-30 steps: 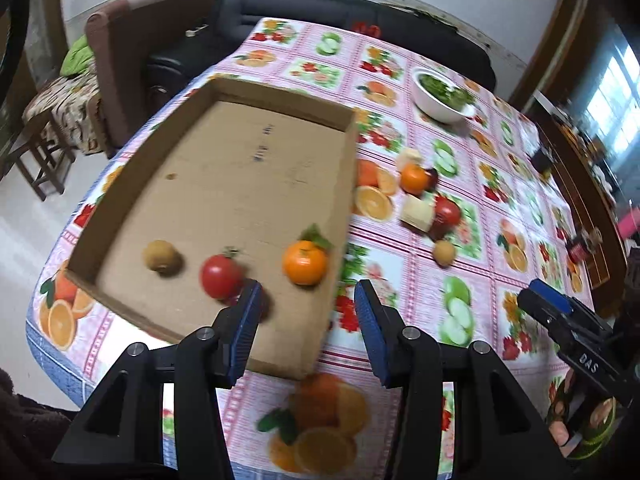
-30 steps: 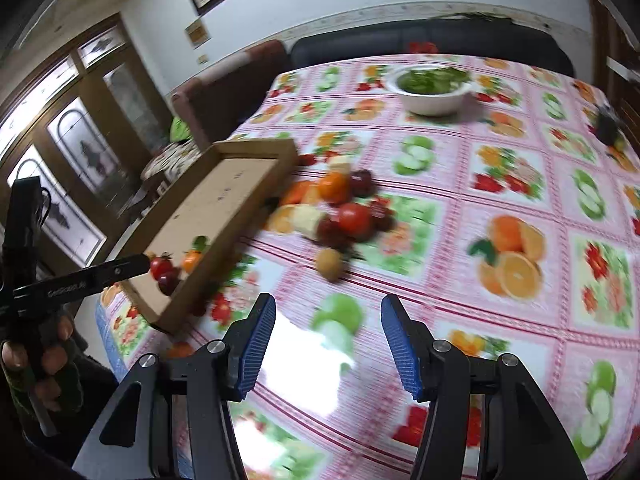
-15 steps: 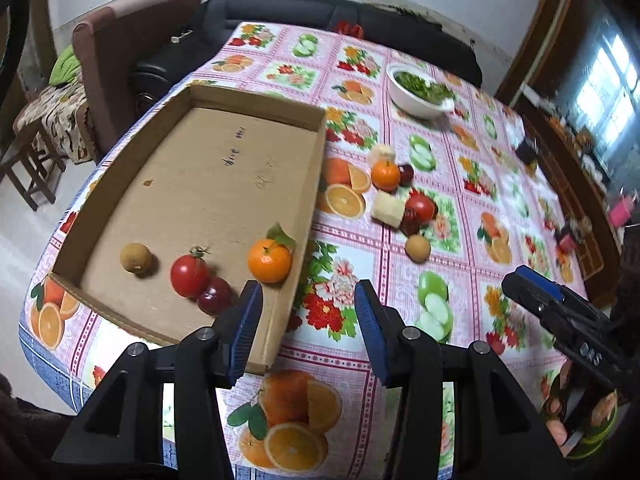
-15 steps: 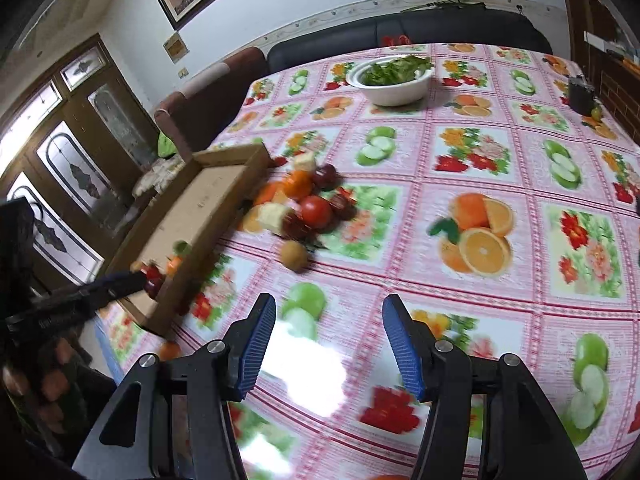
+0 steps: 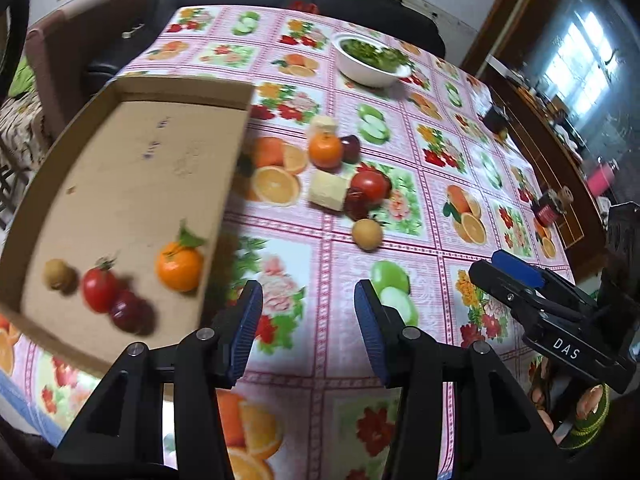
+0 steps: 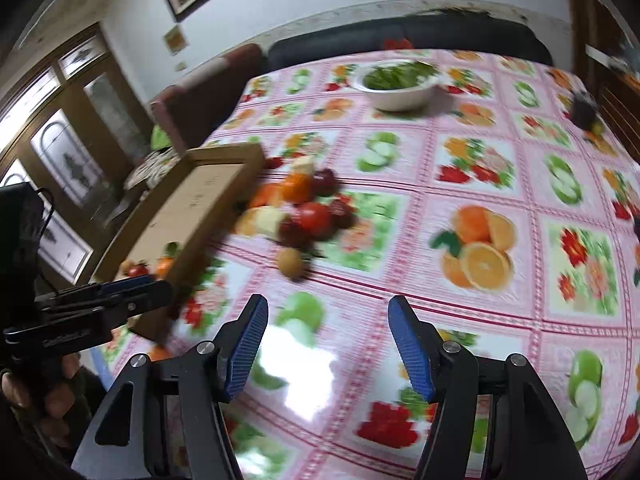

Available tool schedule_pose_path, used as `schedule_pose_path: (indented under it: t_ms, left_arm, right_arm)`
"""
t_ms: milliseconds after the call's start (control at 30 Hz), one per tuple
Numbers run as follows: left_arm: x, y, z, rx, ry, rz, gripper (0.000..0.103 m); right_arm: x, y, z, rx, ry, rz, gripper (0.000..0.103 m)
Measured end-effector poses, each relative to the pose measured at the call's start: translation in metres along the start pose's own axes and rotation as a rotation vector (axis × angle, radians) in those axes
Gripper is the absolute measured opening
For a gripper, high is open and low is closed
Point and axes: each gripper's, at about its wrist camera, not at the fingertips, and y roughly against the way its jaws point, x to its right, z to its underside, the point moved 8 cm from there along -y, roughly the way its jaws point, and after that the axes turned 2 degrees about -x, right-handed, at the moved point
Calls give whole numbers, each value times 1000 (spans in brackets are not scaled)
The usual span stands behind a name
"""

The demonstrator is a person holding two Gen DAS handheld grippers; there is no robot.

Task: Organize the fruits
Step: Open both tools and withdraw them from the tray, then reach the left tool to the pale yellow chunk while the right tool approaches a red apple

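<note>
Four fruits: in box [image 5: 120,184].
Brown fruit [image 5: 367,233]: small, round, rolls; grip across middle.
Left gripper [image 5: 308,320], right gripper [image 6: 328,336]: fingers spread, empty.

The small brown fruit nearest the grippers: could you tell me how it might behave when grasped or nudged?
The brown fruit looks round and lies alone on the smooth, glossy tablecloth, so a nudge would probably roll it. It is small against the open right gripper, so it is probably light and may squirt out of an off-centre pinch.
</note>
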Motion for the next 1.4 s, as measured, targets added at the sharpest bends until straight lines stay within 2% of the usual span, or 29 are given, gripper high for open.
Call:
schedule_pose_path:
  t_ms: [167,300,433,467,600,767,1133,1300,1400]
  left_arm:
    - [11,-13,-9,-11,-27,2,46]
    - [11,-24,-16,-17,-26,-7,46]
    - [9,-33,-24,-26,-16,-2,46]
    - [8,-36,-27,-29,-13,1,46]
    - [9,-43,-41,-23,-17,10,46]
    - [6,-58,-54,-38,-28,5,46]
    - [3,-81,-60,-77,-40,23,46]
    - [4,-91,-62,-88,-37,31,45]
    - [6,-93,-67,-75,-45,20,45]
  right_arm:
    - [18,-3,-3,2,-25,21,64]
    - [16,-10,-8,-1,-18,18,63]
    - [11,-24,-25,-11,-1,2,41]
    - [9,-28,-31,-12,4,-5,39]
    - [-3,-53,-63,-16,35,-21,39]
    - [-16,-85,-87,-45,67,-22,42]
    - [-21,-127,-100,-104,145,-6,42]
    - [-18,-145,-101,-128,143,-3,39]
    - [-20,-148,-106,-112,131,-24,39]
